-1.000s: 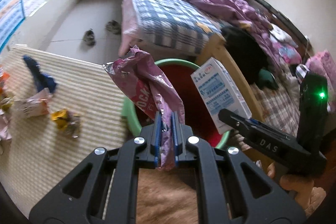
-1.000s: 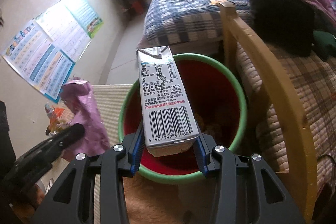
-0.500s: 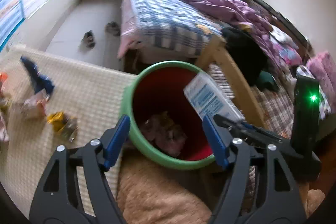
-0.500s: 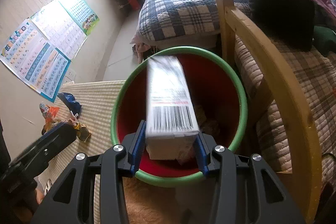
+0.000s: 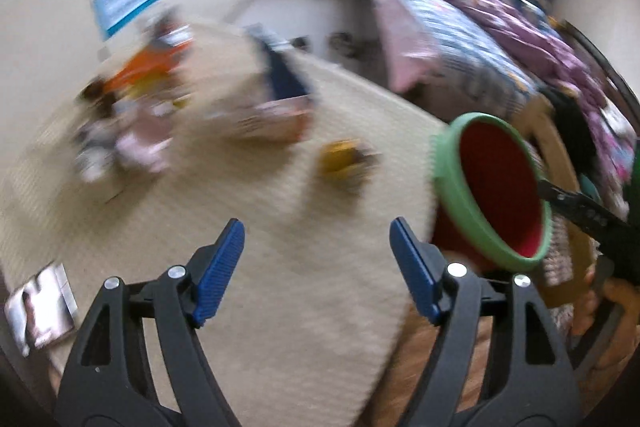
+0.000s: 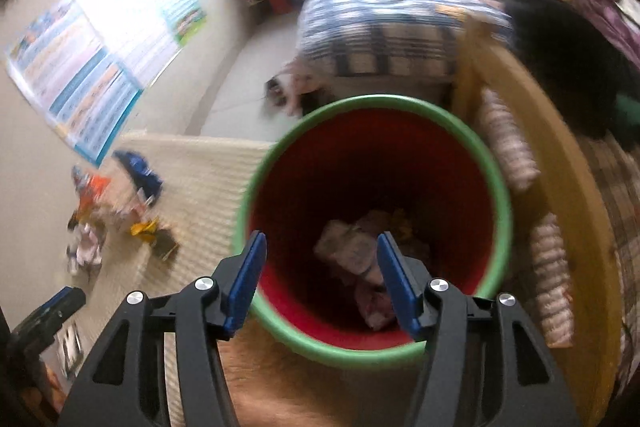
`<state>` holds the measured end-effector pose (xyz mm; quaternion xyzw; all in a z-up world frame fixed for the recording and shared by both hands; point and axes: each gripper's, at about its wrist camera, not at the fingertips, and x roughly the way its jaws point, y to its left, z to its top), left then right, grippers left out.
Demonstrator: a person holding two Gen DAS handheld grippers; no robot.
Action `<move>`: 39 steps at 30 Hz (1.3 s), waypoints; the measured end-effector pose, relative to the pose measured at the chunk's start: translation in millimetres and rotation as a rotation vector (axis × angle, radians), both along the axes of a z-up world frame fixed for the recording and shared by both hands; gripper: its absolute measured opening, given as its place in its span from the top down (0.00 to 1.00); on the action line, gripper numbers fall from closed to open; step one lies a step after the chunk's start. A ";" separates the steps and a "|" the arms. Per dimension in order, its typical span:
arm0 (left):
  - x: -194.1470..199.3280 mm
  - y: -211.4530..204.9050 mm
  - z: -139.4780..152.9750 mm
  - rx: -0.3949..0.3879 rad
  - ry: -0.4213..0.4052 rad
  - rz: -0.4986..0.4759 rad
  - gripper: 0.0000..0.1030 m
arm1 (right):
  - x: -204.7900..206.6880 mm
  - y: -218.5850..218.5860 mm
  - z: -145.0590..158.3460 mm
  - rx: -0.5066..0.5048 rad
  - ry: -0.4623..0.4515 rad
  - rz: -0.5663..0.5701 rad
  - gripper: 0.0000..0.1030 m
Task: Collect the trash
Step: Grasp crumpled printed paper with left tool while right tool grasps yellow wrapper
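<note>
The yellow wrapper [image 5: 340, 159] on the mat [image 5: 280, 307] is faced by the spread, empty left hand-held gripper [image 5: 318, 269] (the nearer one); the right hand-held gripper [image 6: 320, 281], its jaws just opened and empty, is held over the bin [image 6: 500, 195].

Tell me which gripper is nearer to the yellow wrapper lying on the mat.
Left. The left gripper hangs open over the mat, the yellow wrapper just ahead of it. The right gripper hangs open over the red bin, with the wrapper well off to its side.

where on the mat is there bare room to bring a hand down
Bare mat lies under the left hand-held gripper, between the yellow wrapper and the red bin. Crowded by the wall: the wrapper pile.
</note>
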<state>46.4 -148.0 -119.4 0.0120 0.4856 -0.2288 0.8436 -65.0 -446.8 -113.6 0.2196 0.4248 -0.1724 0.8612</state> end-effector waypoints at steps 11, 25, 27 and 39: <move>1.0 97.1 -16.4 -0.004 0.058 0.232 0.30 | 107.2 100.2 -33.3 0.031 0.077 0.303 0.42; 1.2 132.3 -23.0 -0.043 0.081 0.306 0.30 | 170.9 147.4 -61.7 0.003 0.142 0.418 0.80; 3.6 133.8 -24.4 -0.044 0.080 0.313 0.30 | 163.0 151.5 -55.8 0.006 0.122 0.425 0.80; 74.5 150.2 -22.5 -0.024 0.048 0.418 0.31 | 69.4 199.9 -39.0 -0.052 -0.015 0.523 0.80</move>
